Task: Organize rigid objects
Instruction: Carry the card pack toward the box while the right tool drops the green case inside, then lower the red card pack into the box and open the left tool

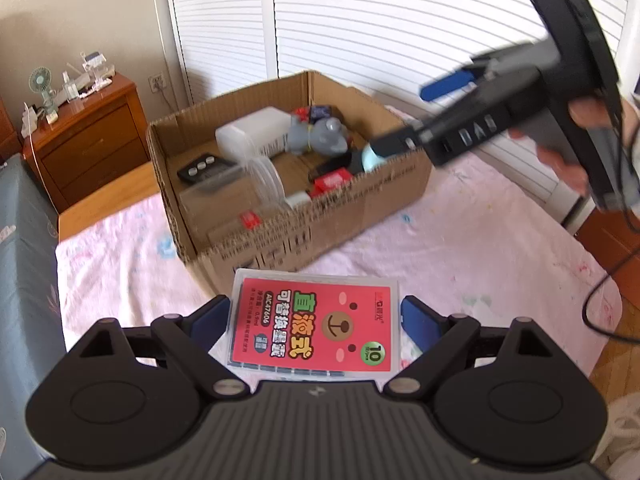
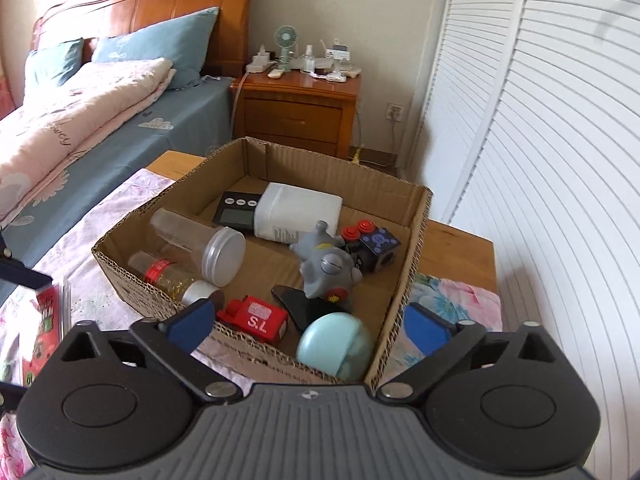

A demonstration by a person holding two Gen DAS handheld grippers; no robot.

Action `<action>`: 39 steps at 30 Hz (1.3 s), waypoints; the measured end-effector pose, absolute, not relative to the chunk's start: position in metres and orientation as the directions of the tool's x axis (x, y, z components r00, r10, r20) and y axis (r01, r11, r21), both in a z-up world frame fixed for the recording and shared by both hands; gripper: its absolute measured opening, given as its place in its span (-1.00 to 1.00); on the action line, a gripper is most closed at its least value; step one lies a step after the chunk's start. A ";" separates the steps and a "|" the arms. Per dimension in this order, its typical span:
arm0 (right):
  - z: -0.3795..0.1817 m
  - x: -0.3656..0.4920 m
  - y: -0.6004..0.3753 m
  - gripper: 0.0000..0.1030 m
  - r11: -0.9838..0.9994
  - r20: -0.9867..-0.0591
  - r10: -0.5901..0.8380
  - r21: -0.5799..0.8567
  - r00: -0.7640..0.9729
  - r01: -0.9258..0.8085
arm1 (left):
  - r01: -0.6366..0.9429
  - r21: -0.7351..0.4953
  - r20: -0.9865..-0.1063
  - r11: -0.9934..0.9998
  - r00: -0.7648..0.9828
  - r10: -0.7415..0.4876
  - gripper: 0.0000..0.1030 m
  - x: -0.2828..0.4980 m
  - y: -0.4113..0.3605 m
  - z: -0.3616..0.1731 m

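Left tongs (image 1: 316, 316) clamped on the red-labelled clear case (image 1: 314, 326), short of the cardboard box (image 1: 360, 204). Right tongs (image 2: 308, 320) spread wide and empty over the box's near corner, above the pale blue ball (image 2: 336, 350) inside. Box contents blurred in the left view.

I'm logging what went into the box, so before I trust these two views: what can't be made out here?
- Left wrist view: the cardboard box contents are motion-blurred; small items unreadable.
- Left wrist view: the red-labelled case hides its near end behind the left gripper.
- Right wrist view: the pale blue round object has its lower part behind the box's front wall.
- Right wrist view: the nightstand clutter is too small to identify.
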State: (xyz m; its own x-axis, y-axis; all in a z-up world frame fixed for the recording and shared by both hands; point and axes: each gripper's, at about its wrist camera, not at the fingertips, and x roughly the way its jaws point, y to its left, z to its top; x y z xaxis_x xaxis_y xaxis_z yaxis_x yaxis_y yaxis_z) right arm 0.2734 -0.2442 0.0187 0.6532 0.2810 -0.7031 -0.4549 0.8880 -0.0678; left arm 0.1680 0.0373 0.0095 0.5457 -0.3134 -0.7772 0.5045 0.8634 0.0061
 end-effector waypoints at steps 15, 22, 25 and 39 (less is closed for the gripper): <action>0.006 0.229 -0.249 1.00 0.957 -0.731 0.195 -0.006 0.654 -0.292 | 0.420 0.014 -0.739 0.907 0.615 -0.274 0.76 0.285 0.005 0.044; 0.008 0.218 -0.245 1.00 0.959 -0.714 0.206 0.013 0.669 -0.282 | 0.350 0.046 -0.767 0.936 0.612 -0.191 0.76 0.332 0.001 0.027; 0.008 0.219 -0.247 1.00 0.962 -0.714 0.210 0.028 0.668 -0.273 | 0.310 0.075 -0.773 0.948 0.618 -0.141 0.76 0.344 0.005 0.018; 0.016 0.213 -0.245 1.00 0.968 -0.713 0.186 0.016 0.676 -0.249 | 0.248 0.071 -0.746 0.966 0.656 -0.113 0.80 0.318 0.026 0.035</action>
